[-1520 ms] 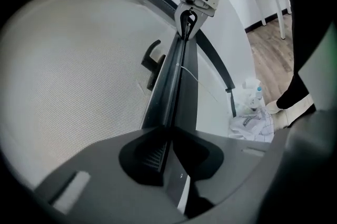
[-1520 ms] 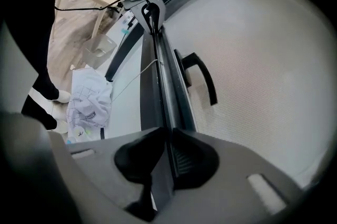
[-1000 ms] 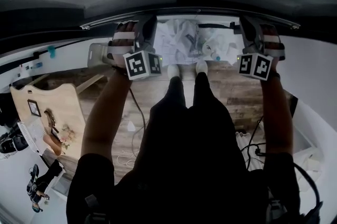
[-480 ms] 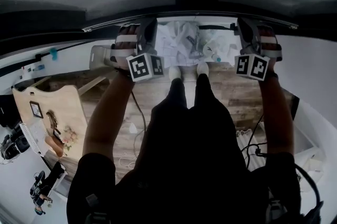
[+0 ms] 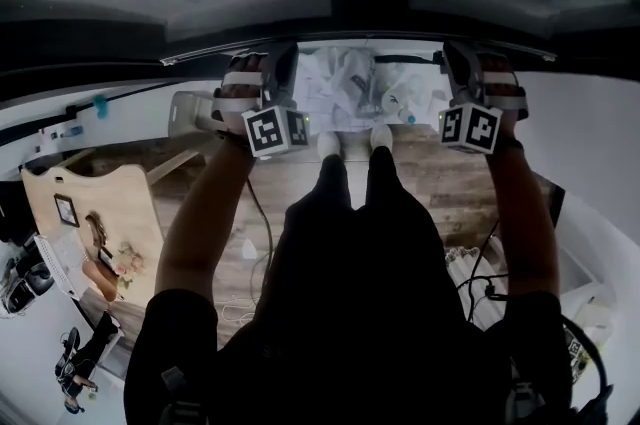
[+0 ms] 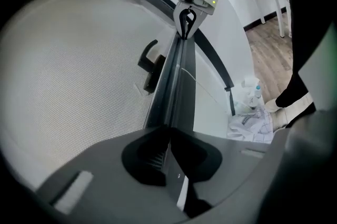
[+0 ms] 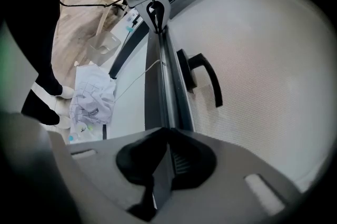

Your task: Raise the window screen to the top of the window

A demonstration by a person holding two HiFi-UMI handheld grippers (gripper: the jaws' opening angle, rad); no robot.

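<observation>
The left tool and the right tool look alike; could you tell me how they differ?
The left tool has mesh on its left, the right tool on its right. The left tool's jaws have just been closing on the screen rail; the right tool's sit shut on it. Both grip the same rail.

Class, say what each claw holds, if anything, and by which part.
The left claw and right claw each clamp the screen by its rail; the left's jaws have just been closing on it.
</observation>
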